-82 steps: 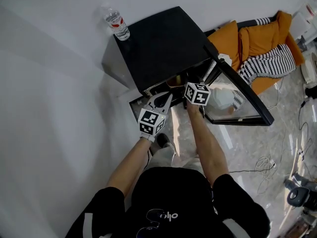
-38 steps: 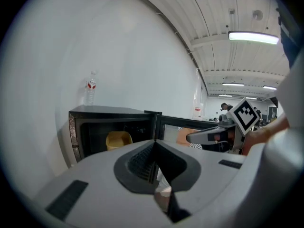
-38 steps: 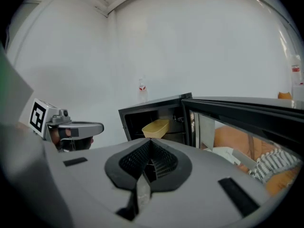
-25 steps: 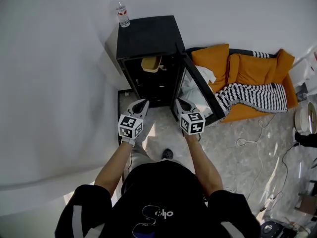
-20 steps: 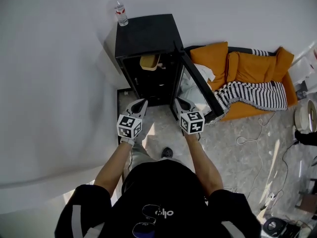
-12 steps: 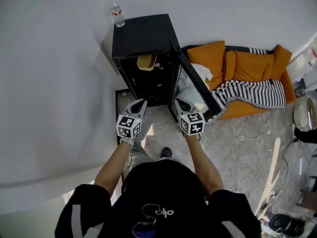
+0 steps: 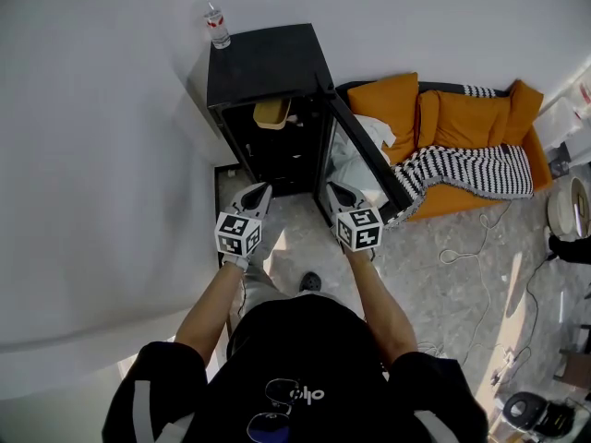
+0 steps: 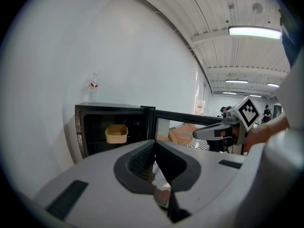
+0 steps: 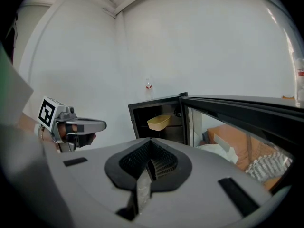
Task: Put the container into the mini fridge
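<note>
The black mini fridge stands against the white wall with its glass door swung open to the right. A tan container rests on the upper shelf inside, also seen in the left gripper view and the right gripper view. My left gripper and right gripper hover side by side over the floor in front of the fridge, well clear of the opening. Both are shut with nothing in them, jaws meeting in a line.
A water bottle stands on the fridge's back left corner. An orange sofa with a striped blanket lies right of the door. Cables trail on the marble floor at right. The wall is close on the left.
Since 3.3 s ago both grippers have pulled back from the fridge opening and the view has backed away. Over the last second they have barely moved; the container stays on the shelf.
</note>
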Demonstrator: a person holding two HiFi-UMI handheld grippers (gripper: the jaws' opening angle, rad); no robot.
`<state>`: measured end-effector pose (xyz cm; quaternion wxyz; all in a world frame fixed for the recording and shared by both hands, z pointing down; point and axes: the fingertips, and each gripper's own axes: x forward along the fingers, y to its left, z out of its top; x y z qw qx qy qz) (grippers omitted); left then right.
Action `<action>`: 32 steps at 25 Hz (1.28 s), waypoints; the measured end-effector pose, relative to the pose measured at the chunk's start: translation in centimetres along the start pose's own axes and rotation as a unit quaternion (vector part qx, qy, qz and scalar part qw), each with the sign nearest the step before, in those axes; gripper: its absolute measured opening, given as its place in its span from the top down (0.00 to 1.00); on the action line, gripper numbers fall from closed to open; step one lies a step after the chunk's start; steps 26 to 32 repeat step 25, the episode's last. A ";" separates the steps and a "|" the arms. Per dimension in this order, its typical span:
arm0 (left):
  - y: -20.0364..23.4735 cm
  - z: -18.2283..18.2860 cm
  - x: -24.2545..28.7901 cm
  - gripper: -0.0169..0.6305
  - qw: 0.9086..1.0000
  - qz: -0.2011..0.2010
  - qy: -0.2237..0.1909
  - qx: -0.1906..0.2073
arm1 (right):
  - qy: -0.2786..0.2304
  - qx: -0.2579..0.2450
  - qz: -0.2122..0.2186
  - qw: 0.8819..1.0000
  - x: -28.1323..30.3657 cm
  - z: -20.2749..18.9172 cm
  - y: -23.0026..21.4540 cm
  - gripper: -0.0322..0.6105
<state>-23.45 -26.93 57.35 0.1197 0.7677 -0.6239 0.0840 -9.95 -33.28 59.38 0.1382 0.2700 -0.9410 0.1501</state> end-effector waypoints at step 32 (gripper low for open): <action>1.6 0.2 -1.2 0.96 1.000 0.008 -0.005 -0.005 | -0.004 -0.004 -0.004 1.000 0.5 0.3 0.6 0.94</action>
